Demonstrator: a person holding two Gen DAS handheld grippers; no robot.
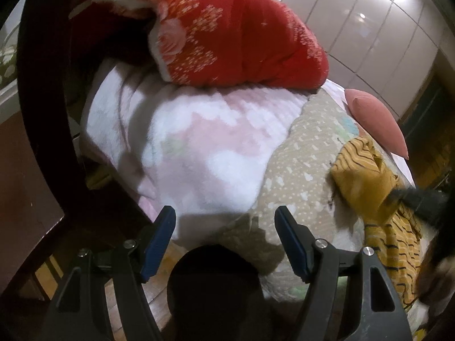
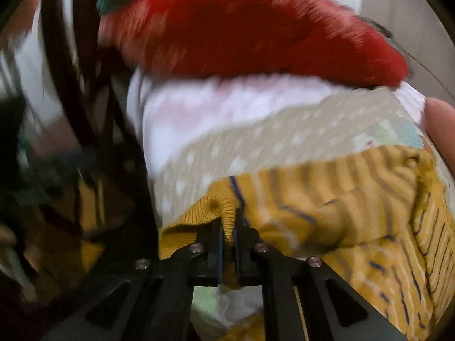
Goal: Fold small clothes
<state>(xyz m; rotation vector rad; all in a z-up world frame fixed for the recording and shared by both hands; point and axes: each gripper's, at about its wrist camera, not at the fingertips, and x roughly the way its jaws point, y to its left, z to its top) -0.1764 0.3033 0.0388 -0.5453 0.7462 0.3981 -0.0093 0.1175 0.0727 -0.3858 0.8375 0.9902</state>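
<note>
A mustard-yellow striped knit garment point(image 1: 378, 193) lies crumpled on the bed at the right of the left wrist view. My left gripper point(image 1: 224, 221) is open and empty, hovering over the bed's near edge, well left of the garment. In the right wrist view the garment point(image 2: 327, 199) fills the lower right. My right gripper point(image 2: 229, 227) is shut on a ribbed edge of the garment, with fabric pinched between the blue pads. The right gripper point(image 1: 421, 199) shows as a dark blur over the garment in the left wrist view.
The bed carries a beige dotted quilt point(image 1: 301, 164), a fluffy pink-white blanket point(image 1: 199, 142), a red floral quilt point(image 1: 227, 37) piled at the back and a pink pillow point(image 1: 378, 122). A dark wooden bed frame point(image 1: 39, 99) curves at the left. White wardrobe doors point(image 1: 369, 28) stand behind.
</note>
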